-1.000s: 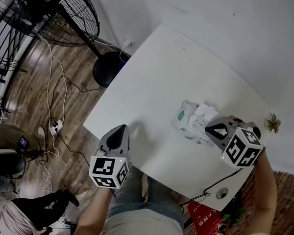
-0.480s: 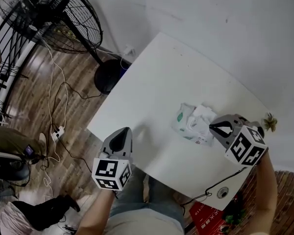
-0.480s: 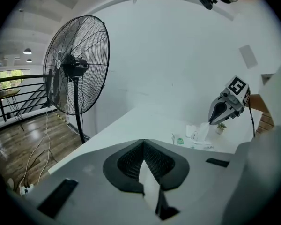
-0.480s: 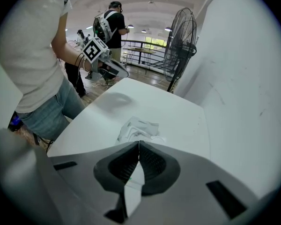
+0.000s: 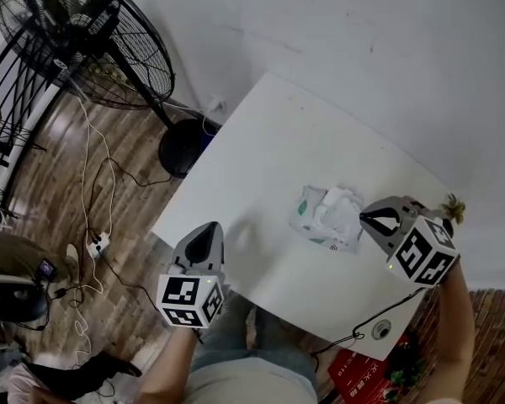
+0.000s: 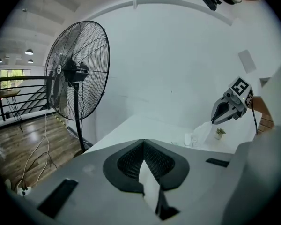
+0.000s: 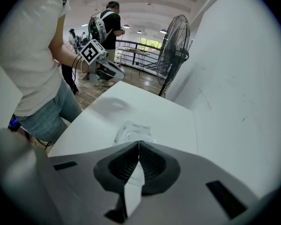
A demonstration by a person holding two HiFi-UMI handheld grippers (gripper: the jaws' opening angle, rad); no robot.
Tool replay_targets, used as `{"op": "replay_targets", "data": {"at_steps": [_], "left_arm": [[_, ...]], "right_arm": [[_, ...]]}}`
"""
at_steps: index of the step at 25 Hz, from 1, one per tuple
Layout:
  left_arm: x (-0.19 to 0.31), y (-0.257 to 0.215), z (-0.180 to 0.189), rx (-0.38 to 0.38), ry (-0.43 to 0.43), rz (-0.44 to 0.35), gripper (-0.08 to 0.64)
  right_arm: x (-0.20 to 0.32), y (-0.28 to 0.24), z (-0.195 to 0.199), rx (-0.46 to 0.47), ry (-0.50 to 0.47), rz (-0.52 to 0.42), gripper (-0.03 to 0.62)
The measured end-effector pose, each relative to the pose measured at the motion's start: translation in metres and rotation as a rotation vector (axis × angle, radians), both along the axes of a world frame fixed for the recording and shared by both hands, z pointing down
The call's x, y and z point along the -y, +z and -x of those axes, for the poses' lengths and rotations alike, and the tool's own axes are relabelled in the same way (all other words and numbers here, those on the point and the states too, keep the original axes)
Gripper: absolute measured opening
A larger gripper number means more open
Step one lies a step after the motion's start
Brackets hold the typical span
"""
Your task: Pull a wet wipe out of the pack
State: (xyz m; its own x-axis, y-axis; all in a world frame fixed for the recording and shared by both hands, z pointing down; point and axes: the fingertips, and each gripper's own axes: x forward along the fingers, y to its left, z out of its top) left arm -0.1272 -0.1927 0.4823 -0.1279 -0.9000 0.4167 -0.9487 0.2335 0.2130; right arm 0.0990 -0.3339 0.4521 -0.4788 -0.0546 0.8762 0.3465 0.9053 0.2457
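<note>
White tabletop [image 5: 261, 158] fills the middle of the room, and one pack [image 5: 307, 217] of wipes lies flat on it, toward the right side. The pack is not close to any edge. One wet wipe [image 5: 341, 204] sticks up out of the top of the pack, all crumpled.

There are two grippers. The right gripper [image 5: 369, 219] is just beside the pack, on its right. Its jaws are pressed together, and the left gripper view shows the wet wipe stretched up from the pack to its tips, so it is pinching the wipe. The left gripper [image 5: 205, 232] hangs over the near left edge of the tabletop, well apart from the pack. Its jaws are closed too, with nothing in them.

Between the left gripper and the pack the tabletop is bare, and so is its whole far half. One small plant [image 5: 451, 209] stands at the far right edge. A white wall [image 5: 362, 40] runs along the far side. One big black fan [image 5: 76, 32] stands on the wood floor [image 5: 59, 183] to the left, with cables [image 5: 88, 158] lying near it.
</note>
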Motion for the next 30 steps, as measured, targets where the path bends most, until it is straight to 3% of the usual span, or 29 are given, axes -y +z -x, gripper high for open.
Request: {"op": "replay_targets", "data": {"at_steps": [10,16,20,30], "left_arm": [[0.015,-0.025,0.009,0.010,0.017,-0.056,0.002],[0.027,-0.038,0.014,-0.051,0.015,-0.090,0.002],[0.038,-0.045,0.014,-0.054,0.024,-0.113,0.002],[0.075,-0.076,-0.002,-0.019,0.123,-0.171,0.002]], "right_arm": [[0.003,-0.037,0.000,0.051,0.056,-0.052,0.003],[0.000,-0.056,-0.001,0.088,0.098,-0.060,0.003],[0.000,-0.070,-0.008,0.120,0.135,-0.073,0.003],[-0.004,-0.120,-0.028,0.294,0.296,-0.092,0.003]]}}
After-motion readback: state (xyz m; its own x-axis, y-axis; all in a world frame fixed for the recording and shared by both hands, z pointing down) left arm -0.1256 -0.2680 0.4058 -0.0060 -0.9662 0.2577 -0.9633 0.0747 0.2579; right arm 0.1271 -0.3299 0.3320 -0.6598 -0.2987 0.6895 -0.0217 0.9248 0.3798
